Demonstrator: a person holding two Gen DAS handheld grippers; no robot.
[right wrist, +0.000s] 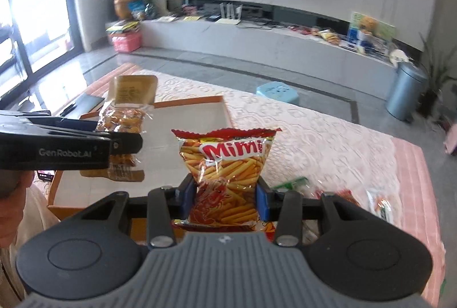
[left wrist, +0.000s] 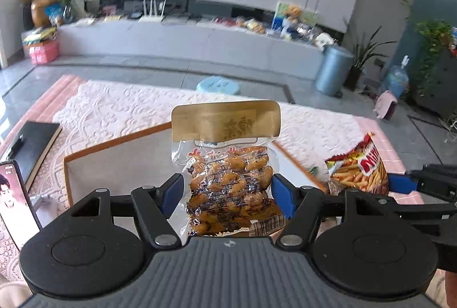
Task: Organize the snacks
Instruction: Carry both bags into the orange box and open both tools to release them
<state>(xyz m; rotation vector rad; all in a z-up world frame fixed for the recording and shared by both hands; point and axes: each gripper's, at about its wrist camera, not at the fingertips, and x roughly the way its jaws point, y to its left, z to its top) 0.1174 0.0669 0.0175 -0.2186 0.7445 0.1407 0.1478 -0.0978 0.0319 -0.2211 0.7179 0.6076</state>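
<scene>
My left gripper (left wrist: 227, 192) is shut on a clear packet of brown snacks with a gold top (left wrist: 228, 165), held upright above the orange-rimmed white tray (left wrist: 85, 173). My right gripper (right wrist: 225, 195) is shut on a red Mimi bag of shrimp sticks (right wrist: 228, 168), also upright, just right of the tray (right wrist: 200, 113). In the right wrist view the gold-topped packet (right wrist: 125, 113) and the left gripper (right wrist: 122, 146) show at the left. In the left wrist view the Mimi bag (left wrist: 360, 168) shows at the right edge.
A pink lace cloth (right wrist: 314, 136) covers the table. More snack packets (right wrist: 380, 205) lie on it at the right. A black notebook (left wrist: 31, 148) and a phone (left wrist: 14, 202) lie left of the tray. Beyond are a blue stool (left wrist: 218, 85) and a bin (left wrist: 332, 71).
</scene>
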